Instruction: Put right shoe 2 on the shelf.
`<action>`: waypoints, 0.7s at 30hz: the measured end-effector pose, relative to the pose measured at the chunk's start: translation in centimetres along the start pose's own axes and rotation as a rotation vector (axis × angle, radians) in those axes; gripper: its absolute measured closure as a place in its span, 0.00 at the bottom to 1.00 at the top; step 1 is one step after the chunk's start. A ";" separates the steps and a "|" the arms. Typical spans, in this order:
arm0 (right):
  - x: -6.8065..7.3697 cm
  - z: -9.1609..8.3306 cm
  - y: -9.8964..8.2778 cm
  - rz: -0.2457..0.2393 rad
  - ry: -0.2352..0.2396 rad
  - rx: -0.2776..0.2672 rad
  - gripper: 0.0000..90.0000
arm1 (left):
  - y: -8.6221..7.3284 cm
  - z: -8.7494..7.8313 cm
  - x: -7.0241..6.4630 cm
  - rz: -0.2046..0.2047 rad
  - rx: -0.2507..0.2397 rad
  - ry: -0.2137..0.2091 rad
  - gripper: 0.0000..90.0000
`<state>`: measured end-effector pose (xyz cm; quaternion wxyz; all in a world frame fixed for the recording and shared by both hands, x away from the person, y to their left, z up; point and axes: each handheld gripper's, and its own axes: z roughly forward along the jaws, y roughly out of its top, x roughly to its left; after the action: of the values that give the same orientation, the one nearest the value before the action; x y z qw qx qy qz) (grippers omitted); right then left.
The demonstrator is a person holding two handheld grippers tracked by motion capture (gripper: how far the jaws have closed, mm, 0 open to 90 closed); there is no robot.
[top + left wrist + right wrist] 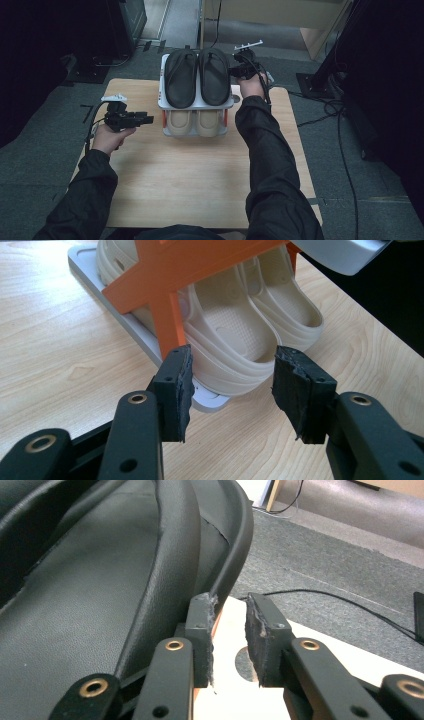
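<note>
Nearest the person, bare wooden tabletop (200, 175) stretches between two dark sleeves. The left gripper (146, 119) hovers over the tabletop's left part, pointing toward the shoe rack (161, 85), well short of it; its jaws stand wide with nothing between them (the left gripper view shows the gap framing the near cream clog). On the rack's lower tier sits the pair of cream clogs (250, 315), side by side behind an orange cross brace (167, 285). Above them, on the white upper shelf, lie the two black slippers (197, 75), also side by side. Farther back, the right gripper (227, 630) is at the rack's right edge, beside the right slipper; its jaws are narrow, the gap between the pads empty, one pad just against the slipper's rim. Beyond lies grey carpet (325, 555) with a black cable (350, 602).
</note>
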<state>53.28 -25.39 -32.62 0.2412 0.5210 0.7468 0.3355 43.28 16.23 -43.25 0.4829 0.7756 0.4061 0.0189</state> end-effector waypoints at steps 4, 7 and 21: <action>0.4 -0.1 0.0 -0.008 0.021 0.008 0.82 | 0.0 0.0 0.1 -0.005 0.000 0.002 0.56; 0.8 -0.2 0.0 -0.024 0.023 0.012 0.82 | 0.0 0.0 0.2 -0.009 -0.001 0.001 0.56; -0.1 -2.3 -2.0 -0.035 0.103 -0.108 0.75 | 0.0 0.0 0.4 -0.002 0.018 0.030 0.54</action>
<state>50.46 -26.53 -32.64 0.2362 0.4763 0.7480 0.3975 43.53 16.48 -43.37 0.4701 0.7791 0.4140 0.0264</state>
